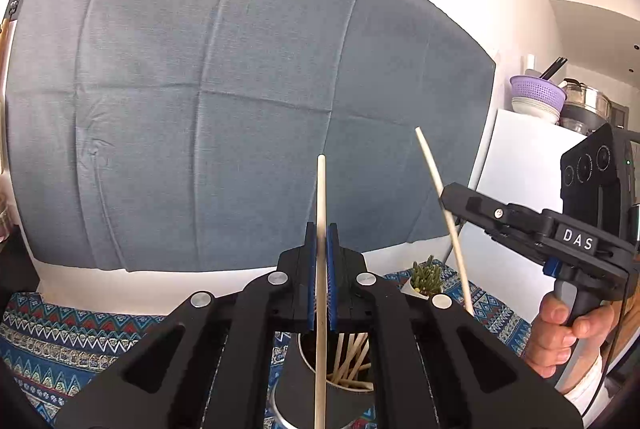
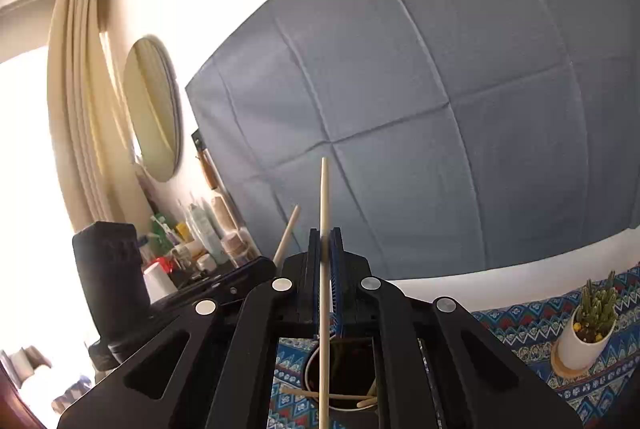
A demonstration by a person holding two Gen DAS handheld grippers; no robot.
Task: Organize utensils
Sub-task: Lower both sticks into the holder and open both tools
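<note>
My left gripper (image 1: 322,233) is shut on a pale wooden chopstick (image 1: 321,197) held upright above a dark cylindrical holder (image 1: 304,381) that contains several chopsticks. My right gripper (image 2: 325,239) is shut on another chopstick (image 2: 324,197), held upright over a white-rimmed cup (image 2: 310,369) with a few chopsticks lying inside. The right gripper also shows in the left wrist view (image 1: 448,201), at the right, gripping its slanted chopstick (image 1: 430,165). The left gripper's body (image 2: 224,281) and its chopstick tip (image 2: 290,229) show at the left of the right wrist view.
A patterned blue tablecloth (image 1: 60,333) covers the table. A small cactus in a white pot (image 2: 588,325) stands at the right on a coaster. A grey-blue cloth (image 1: 240,89) hangs on the wall behind. Bottles and jars (image 2: 200,237) crowd the far left. A white fridge (image 1: 520,157) stands right.
</note>
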